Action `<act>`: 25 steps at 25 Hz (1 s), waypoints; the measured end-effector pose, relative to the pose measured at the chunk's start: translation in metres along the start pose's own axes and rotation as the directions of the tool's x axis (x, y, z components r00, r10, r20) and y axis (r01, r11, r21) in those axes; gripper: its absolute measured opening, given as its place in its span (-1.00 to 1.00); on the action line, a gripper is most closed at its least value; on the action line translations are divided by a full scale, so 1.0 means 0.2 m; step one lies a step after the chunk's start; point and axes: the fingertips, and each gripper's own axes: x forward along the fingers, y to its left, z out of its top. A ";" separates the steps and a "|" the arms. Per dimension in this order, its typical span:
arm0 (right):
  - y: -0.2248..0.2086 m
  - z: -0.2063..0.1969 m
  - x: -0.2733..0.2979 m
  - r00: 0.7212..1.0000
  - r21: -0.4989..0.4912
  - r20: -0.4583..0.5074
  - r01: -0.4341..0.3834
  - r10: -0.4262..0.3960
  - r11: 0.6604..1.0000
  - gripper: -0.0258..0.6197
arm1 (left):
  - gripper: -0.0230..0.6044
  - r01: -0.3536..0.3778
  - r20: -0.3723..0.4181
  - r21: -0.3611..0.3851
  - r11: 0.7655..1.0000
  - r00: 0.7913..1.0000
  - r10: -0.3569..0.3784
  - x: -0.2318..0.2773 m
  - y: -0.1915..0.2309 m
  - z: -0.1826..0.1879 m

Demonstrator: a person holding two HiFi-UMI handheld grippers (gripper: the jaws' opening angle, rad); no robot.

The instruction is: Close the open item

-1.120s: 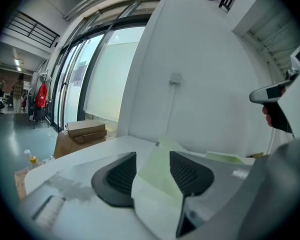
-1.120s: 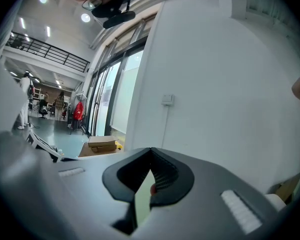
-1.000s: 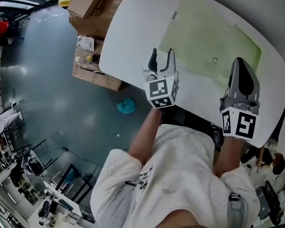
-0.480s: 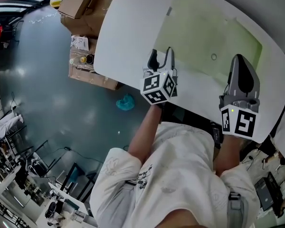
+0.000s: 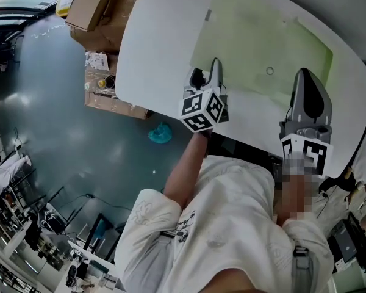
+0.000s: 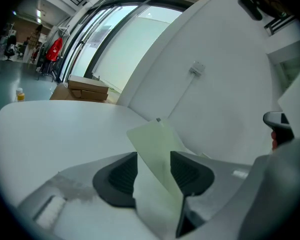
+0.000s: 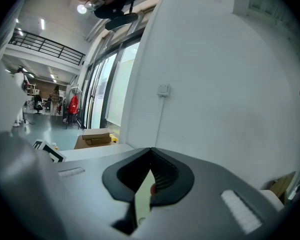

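White round surface (image 5: pixel 158 35) took up the top of the head view, with a shiny grey floor (image 5: pixel 61 121) off to its left. Some cardboard boxes (image 5: pixel 88 5) sat on the floor right by the surface's edge, and a small teal thing (image 5: pixel 160 134) lay on the floor just below it.

The green folder (image 5: pixel 262 41) lay flat on the surface, spread over its right half, with a tiny ring (image 5: pixel 269 71) showing on it toward the near side.

The left claw (image 5: pixel 206 72) sat at the folder's near left edge. Its jaws stood wide apart, though they'd just eased in a touch. In the left gripper view a corner of the folder showed in the gap between them, but neither pad pressed on it.

The right claw (image 5: pixel 305 75) was over the folder's near right part, well apart from the left one. In the right gripper view its jaw tips met, closed up, with just a sliver of green showing through the gap behind the tips. Couldn't tell whether it was actually pinching the folder or only closed above it.
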 end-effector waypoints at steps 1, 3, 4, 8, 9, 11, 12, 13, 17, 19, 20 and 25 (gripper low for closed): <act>0.00 0.00 0.00 1.000 0.000 0.000 0.004 -0.004 1.000 -0.92 | -0.30 -0.003 -0.008 0.001 1.000 1.000 0.003 0.01 0.00 -0.01; -0.01 0.00 -0.01 1.000 -0.001 -0.001 0.013 -0.013 1.000 -0.92 | -0.45 -0.011 -0.021 0.006 1.000 1.000 0.011 0.01 0.00 -0.02; -0.02 -0.01 -0.01 1.000 -0.003 -0.005 0.017 -0.017 1.000 -0.92 | -0.50 -0.014 -0.023 0.004 1.000 1.000 0.014 0.02 0.00 -0.02; -0.04 -0.01 -0.03 0.999 -0.004 -0.011 0.036 -0.036 0.999 -0.92 | -0.59 -0.003 -0.014 -0.004 1.000 1.000 0.003 0.01 -0.02 -0.01; -0.04 -0.01 -0.04 0.999 -0.003 -0.011 0.040 -0.040 0.999 -0.92 | -0.60 0.003 -0.012 -0.003 1.000 1.000 -0.003 0.01 -0.03 -0.01; -0.03 0.00 -0.05 0.999 -0.003 -0.010 0.049 -0.049 0.999 -0.92 | -0.62 0.014 -0.008 0.001 1.000 1.000 -0.014 0.00 -0.04 0.00; -0.03 0.00 -0.05 0.999 -0.004 -0.009 0.053 -0.053 0.999 -0.92 | -0.64 0.019 -0.006 0.004 1.000 1.000 -0.019 0.00 -0.04 0.01; -0.02 0.00 -0.05 0.998 -0.005 -0.010 0.057 -0.057 0.998 -0.92 | -0.66 0.025 -0.004 0.006 1.000 1.000 -0.024 0.00 -0.04 0.01; -0.02 0.01 -0.10 0.997 -0.001 -0.010 0.070 -0.070 0.998 -0.92 | -0.71 0.052 0.004 0.018 0.998 0.999 -0.052 -0.03 -0.10 0.03; -0.03 0.03 -0.13 0.997 0.006 -0.002 0.079 -0.079 0.997 -0.92 | -0.74 0.065 0.009 0.024 0.998 0.998 -0.065 -0.05 -0.12 0.05; -0.04 0.04 -0.15 0.996 0.005 0.001 0.087 -0.087 0.996 -0.92 | -0.75 0.071 0.012 0.028 0.997 0.997 -0.071 -0.05 -0.14 0.06; -0.10 0.06 -0.25 0.992 0.003 0.007 0.127 -0.127 0.992 -0.92 | -0.80 0.101 0.025 0.071 0.992 0.994 -0.103 -0.08 -0.24 0.10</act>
